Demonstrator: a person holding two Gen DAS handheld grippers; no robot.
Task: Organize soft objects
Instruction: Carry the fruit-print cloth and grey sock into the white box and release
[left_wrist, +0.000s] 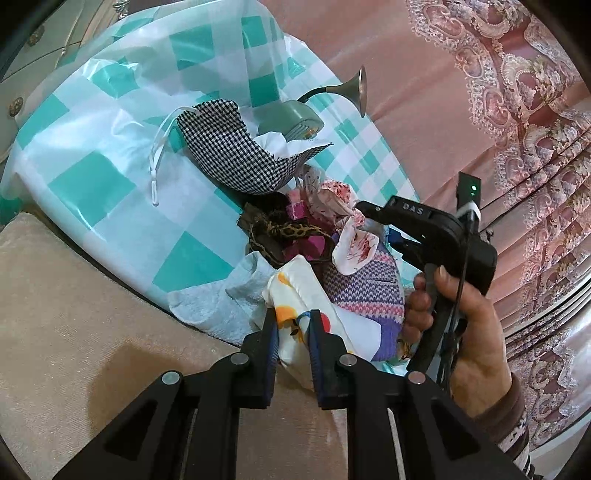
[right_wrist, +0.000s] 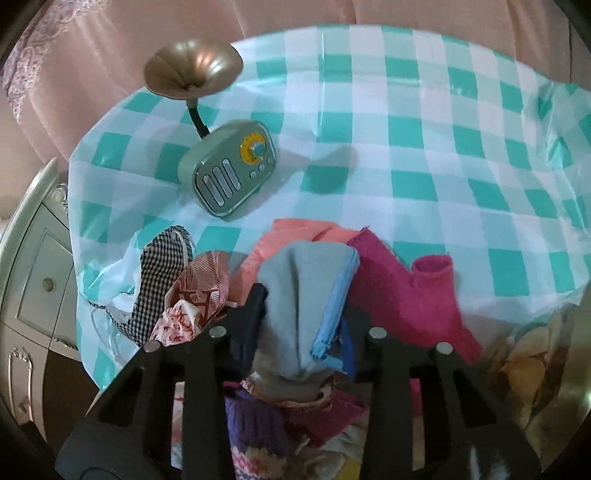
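Your left gripper (left_wrist: 293, 325) pinches a white cloth with orange and red spots (left_wrist: 295, 295) at the near left edge of the pile; keep that pinch firm so the heap stays anchored while the other hand works. Rightward, your right gripper (right_wrist: 304, 306) stands over the middle of the pile with a grey-blue cloth (right_wrist: 306, 295) between its fingers. The fabric fills the gap and the pads look to be pressing on its folded sides, so you likely have it. Check that you have this one piece alone, since the pink garment (right_wrist: 402, 291) just to its right and the salmon one behind lie touching it. Lift slowly and straight up, and stop if neighbours rise too. The grey-blue cloth is soft, bunched into a peak, with a brighter blue hem down its right edge. It sits on top of the heap at the near side of the table (right_wrist: 406, 129), well apart from the small radio (right_wrist: 231, 173) at far left.
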